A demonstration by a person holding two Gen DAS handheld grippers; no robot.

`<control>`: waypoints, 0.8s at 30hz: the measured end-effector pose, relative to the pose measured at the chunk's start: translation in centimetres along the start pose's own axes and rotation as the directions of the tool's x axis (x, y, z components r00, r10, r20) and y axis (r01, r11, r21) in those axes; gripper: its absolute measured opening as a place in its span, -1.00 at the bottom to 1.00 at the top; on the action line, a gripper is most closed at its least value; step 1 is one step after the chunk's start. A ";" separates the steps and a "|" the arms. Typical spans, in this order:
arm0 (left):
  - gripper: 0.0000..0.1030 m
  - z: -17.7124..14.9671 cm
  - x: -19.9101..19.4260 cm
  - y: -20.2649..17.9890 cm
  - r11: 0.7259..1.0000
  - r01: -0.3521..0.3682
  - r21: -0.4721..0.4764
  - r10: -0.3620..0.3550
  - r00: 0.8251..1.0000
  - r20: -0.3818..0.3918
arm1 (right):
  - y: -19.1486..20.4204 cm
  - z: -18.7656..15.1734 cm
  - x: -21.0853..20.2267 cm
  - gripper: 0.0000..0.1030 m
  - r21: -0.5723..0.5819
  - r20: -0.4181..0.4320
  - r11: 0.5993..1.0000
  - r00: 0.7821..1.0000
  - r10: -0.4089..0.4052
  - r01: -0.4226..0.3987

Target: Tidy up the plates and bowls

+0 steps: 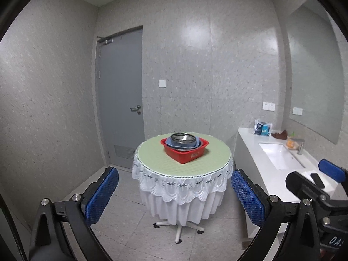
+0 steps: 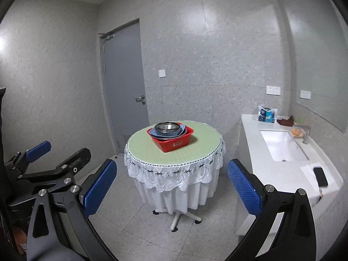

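Both claws, left claw (image 1: pixel 175 192) and right claw (image 2: pixel 171 187), spread empty, well short of stacked bowls (image 1: pixel 183 141).

There was one round table (image 1: pixel 152 158), one red basin (image 1: pixel 184 154) holding one steel bowl (image 1: pixel 182 139) and at least one blue dish (image 1: pixel 171 144); the full stack count was unclear. Two grippers, one door (image 1: pixel 121 91), one sink (image 1: pixel 280 154), one phone (image 2: pixel 320 176).

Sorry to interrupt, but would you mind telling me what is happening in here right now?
Nothing is being handled yet. The left gripper and right gripper are both open and empty, held in the air facing the round table from a distance. On it sits a red tub with a blue dish and a metal bowl stacked inside. The sorting has not started.
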State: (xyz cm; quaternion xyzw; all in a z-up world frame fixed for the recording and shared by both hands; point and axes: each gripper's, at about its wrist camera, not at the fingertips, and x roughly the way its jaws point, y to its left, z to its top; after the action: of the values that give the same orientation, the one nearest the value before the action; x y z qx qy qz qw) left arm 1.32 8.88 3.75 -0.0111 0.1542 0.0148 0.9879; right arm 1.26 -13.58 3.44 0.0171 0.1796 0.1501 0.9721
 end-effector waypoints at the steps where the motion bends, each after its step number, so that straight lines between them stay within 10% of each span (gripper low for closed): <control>1: 0.99 -0.7 -1.5 0.6 1.000 0.004 0.003 -0.004 1.000 0.006 | 0.6 -0.6 -0.9 1.00 0.003 0.004 1.000 1.000 -0.008 0.008; 14: 0.99 -6.1 -15.8 6.9 0.999 0.036 0.028 -0.037 0.999 0.018 | 6.8 -5.7 -10.9 1.00 0.032 0.002 0.997 0.997 -0.076 0.076; 24: 0.99 -7.6 -19.5 9.9 0.999 0.048 0.013 -0.048 0.998 0.027 | 9.0 -7.2 -13.6 1.00 0.006 0.010 0.997 0.997 -0.080 0.080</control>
State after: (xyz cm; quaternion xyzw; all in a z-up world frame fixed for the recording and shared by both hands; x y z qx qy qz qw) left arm -19.89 18.09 2.25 -0.0085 0.1403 -0.0096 0.9900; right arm -16.00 -9.16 2.14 0.0133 0.1758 0.1104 0.9781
